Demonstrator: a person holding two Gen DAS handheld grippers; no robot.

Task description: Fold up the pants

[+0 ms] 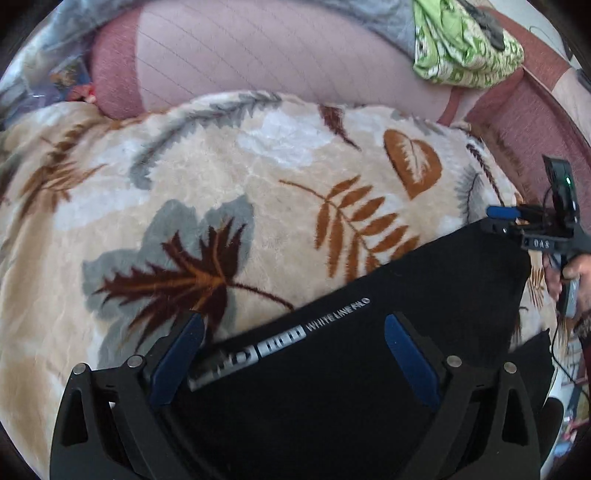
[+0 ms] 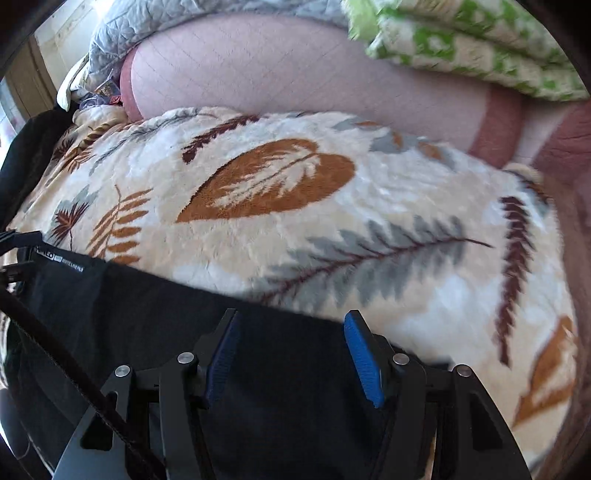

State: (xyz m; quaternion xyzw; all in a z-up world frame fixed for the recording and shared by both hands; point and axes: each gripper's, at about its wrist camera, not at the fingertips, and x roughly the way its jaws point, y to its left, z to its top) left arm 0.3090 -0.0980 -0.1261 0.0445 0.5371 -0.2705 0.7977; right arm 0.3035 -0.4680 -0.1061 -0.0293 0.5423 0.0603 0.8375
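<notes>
Black pants (image 1: 424, 295) with a white printed logo lie flat on a leaf-patterned blanket (image 1: 221, 177). My left gripper (image 1: 295, 325) is open, its blue pads (image 1: 181, 354) spread over the pants' near edge by the logo. My right gripper (image 2: 291, 332) is open over the pants (image 2: 147, 306) at their far edge, with nothing between the pads. In the left wrist view the right gripper (image 1: 502, 214) sits at the pants' far right corner, held by a hand.
A pink quilted bolster (image 1: 277, 51) runs behind the blanket. A green and white patterned cloth (image 1: 461, 48) lies at the back right, also in the right wrist view (image 2: 480, 48). A grey quilt (image 2: 166, 18) lies at the back left.
</notes>
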